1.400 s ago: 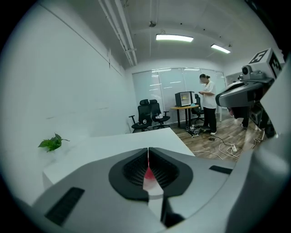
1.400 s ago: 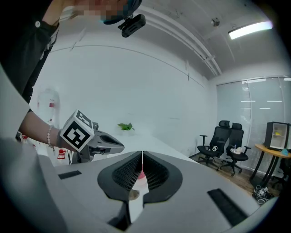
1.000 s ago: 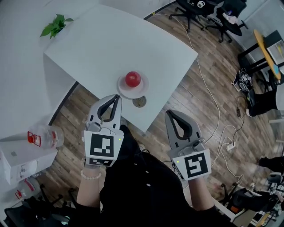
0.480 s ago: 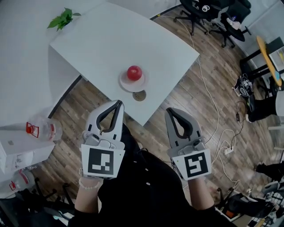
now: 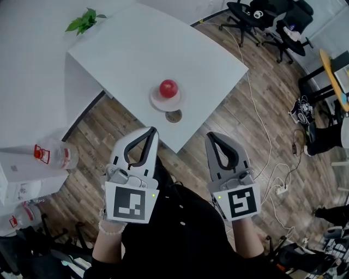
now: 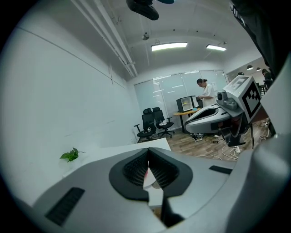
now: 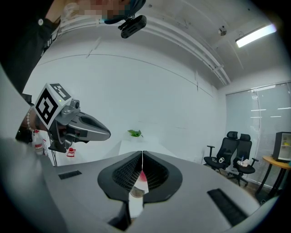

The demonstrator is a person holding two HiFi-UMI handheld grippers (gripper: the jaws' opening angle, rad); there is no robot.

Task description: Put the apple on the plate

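A red apple (image 5: 168,88) sits on a small white plate (image 5: 158,101) near the front edge of the white table (image 5: 136,49). My left gripper (image 5: 152,129) hangs shut and empty off the table's front edge, over the floor and short of the plate. My right gripper (image 5: 210,135) is shut and empty too, level with it on the right. In the left gripper view the jaws (image 6: 148,150) meet, with a red sliver of the apple (image 6: 147,173) behind them. The right gripper view shows the same: tips (image 7: 142,152) together, the apple (image 7: 142,176) beyond.
A round grommet (image 5: 173,116) lies in the table just in front of the plate. A green plant (image 5: 86,20) stands at the table's far corner. Water jugs (image 5: 52,155) and a box are on the left, office chairs (image 5: 256,16) at the back, cables (image 5: 272,174) on the floor.
My left gripper has drawn back from the plate toward the person, still shut. The right gripper has hardly moved. The apple stays on the plate.
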